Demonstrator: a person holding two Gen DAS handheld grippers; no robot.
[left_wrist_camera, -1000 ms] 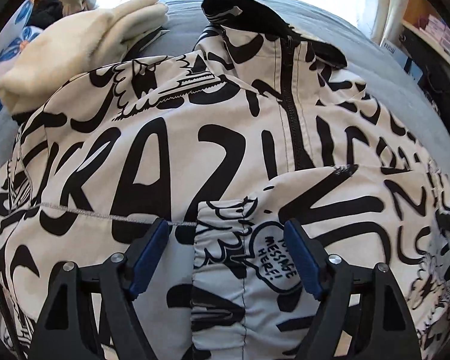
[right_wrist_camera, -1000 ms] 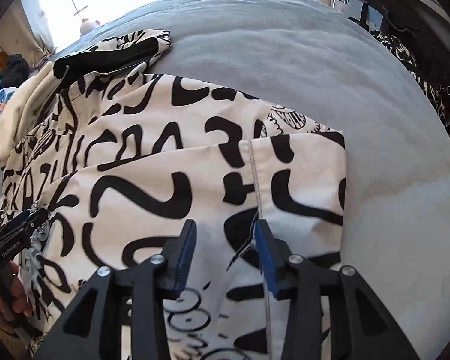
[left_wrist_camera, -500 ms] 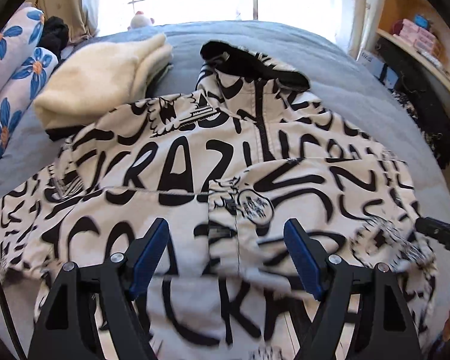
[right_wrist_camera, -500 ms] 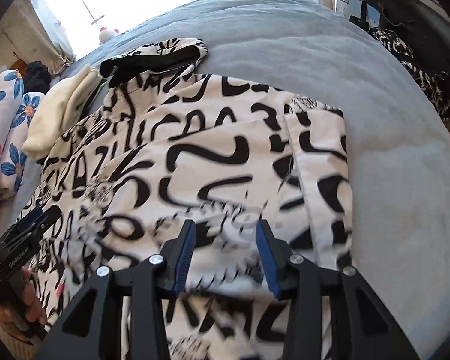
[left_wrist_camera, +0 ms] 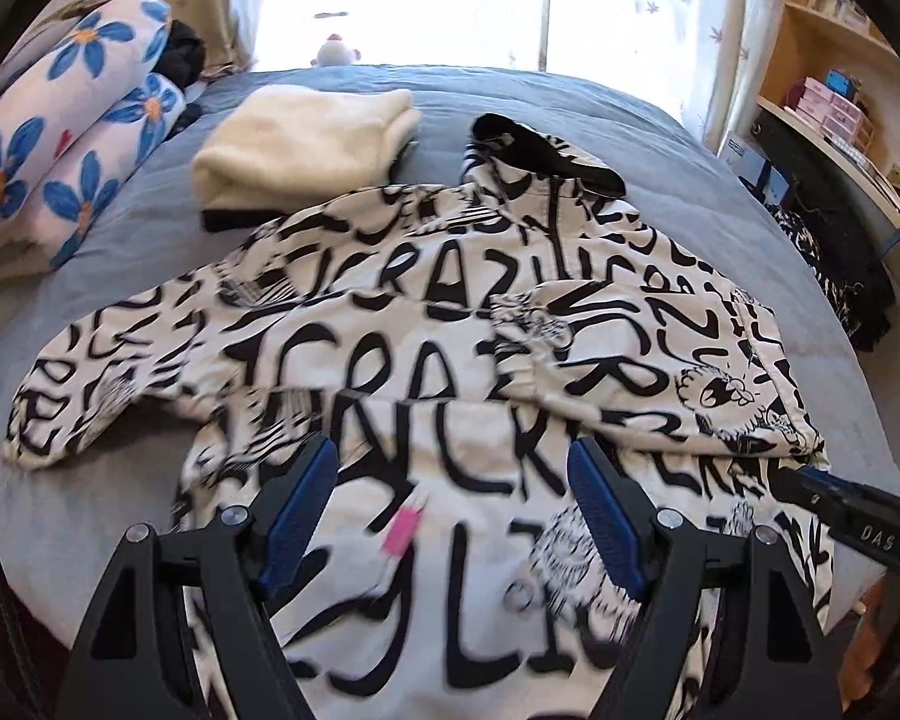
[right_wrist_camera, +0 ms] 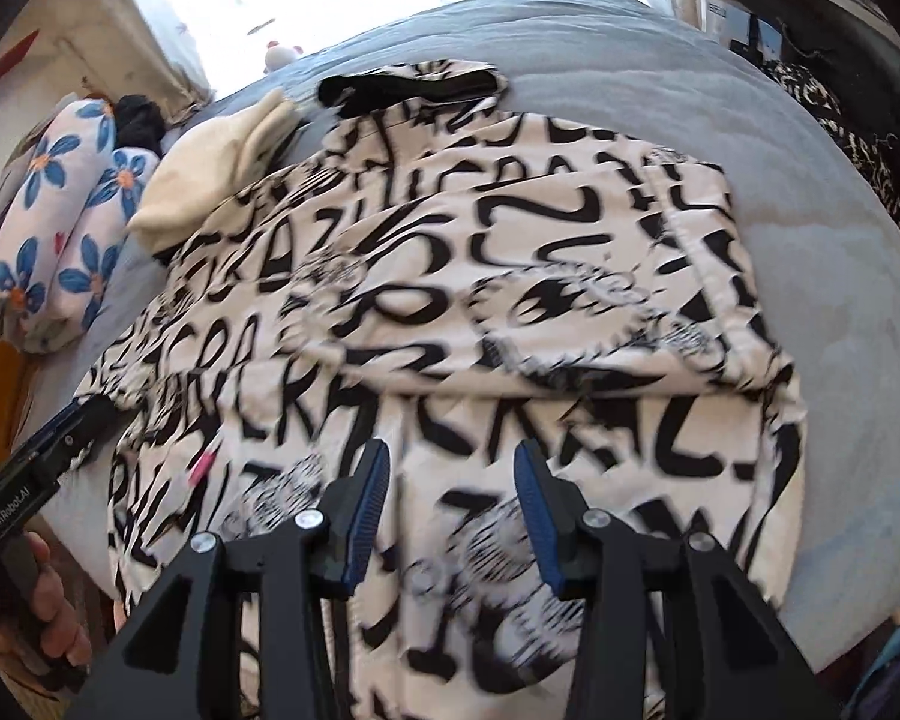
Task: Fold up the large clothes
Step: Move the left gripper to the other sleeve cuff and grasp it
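Note:
A white jacket with black lettering [left_wrist_camera: 450,330] [right_wrist_camera: 510,300] lies face up on the grey bed, its black-lined hood [left_wrist_camera: 546,144] at the far end. One sleeve is folded across the chest; the other sleeve [left_wrist_camera: 90,372] spreads out to the left. My left gripper [left_wrist_camera: 450,456] hovers open above the jacket's lower part, nothing between its fingers. My right gripper [right_wrist_camera: 451,453] hangs over the lower right part, its jaws opening with no cloth between them. Each gripper shows at the edge of the other's view, the left [right_wrist_camera: 48,450] in a person's hand.
A folded cream garment [left_wrist_camera: 306,144] lies beside the hood on the grey bed cover [left_wrist_camera: 720,192]. Floral pillows [left_wrist_camera: 72,162] line the left side. A dark patterned cloth [left_wrist_camera: 828,252] and shelves [left_wrist_camera: 840,90] stand at the right. A pink tag [left_wrist_camera: 402,531] lies on the jacket.
Both grippers have drawn back and up from the jacket, so the whole garment now shows. The folded sleeve stays where it lay.

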